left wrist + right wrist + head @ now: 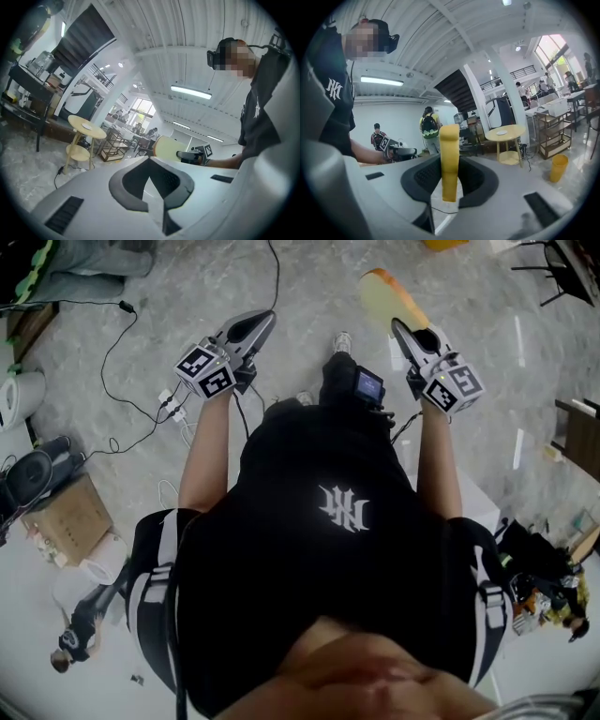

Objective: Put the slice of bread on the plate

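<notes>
**Head view:** The right gripper [401,332] is clamped on the slice of bread [389,296], which juts past its tips above bare floor. The left gripper [261,322] is held out alongside it, jaws together on nothing. The round table is outside this frame. A cardboard box [70,517] sits on the floor at the picture's left edge; I cannot tell what it holds.

**Left gripper view:** Its pads meet with nothing between them. The round table [101,134] stands well apart, with a small white plate [87,126] on its top that looks empty. The bread shows to the right of the table.

**Right gripper view:** The bread stands on edge, pinched between the pads, and appears to the left of the table. The plate lies on the table's top. A yellow bin [557,168] stands on the floor to the right of the table, its contents hidden.

This looks like the carrying step: the bread is in the grip but not yet at the plate, assuming that plate is the target. The next move calls for bringing the slice over the table, turning it flat above the plate and letting the jaws part.
</notes>
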A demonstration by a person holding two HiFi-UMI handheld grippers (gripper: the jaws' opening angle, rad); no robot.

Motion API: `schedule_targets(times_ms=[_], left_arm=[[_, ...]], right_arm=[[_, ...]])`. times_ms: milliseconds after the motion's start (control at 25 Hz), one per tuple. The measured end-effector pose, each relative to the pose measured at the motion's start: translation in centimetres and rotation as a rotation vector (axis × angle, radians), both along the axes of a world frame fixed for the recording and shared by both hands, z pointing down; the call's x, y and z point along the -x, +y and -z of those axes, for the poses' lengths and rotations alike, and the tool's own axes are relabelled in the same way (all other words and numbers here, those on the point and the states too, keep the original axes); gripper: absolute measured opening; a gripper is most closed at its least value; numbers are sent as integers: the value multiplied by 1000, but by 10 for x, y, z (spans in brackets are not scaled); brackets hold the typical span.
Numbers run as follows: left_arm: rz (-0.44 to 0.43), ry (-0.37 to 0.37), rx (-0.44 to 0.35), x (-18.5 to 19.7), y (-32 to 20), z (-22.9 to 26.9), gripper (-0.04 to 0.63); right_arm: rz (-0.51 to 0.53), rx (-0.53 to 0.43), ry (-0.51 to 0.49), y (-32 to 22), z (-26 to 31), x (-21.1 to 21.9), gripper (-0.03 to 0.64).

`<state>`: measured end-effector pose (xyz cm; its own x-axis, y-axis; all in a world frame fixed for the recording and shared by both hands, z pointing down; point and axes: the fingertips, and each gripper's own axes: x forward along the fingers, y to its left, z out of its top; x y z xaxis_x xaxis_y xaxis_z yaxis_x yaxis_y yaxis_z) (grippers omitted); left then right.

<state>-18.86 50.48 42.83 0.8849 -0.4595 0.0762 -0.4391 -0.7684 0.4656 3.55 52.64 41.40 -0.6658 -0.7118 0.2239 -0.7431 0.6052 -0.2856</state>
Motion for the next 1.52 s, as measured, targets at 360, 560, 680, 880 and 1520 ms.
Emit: schedule_targets(times_ms=[360,560,680,880,1520], left_arm=[[22,-44,-32,-51,-105,22,6],[57,-34,-8,-77,-157,25,6],[69,-44,1,-95,-176,29,6],[54,-58,25,-116,-198,21,6],[14,57,23,-151,-364,7,8]], right_arm=[[58,-20,-15,-111,10,-47,92],[89,-33,-8,-163,10,-76,92],[103,-33,0,-191,7,-92,92],[95,-33,-7,-222,3,-111,92],[35,28,53,-360,-10,-146,92]])
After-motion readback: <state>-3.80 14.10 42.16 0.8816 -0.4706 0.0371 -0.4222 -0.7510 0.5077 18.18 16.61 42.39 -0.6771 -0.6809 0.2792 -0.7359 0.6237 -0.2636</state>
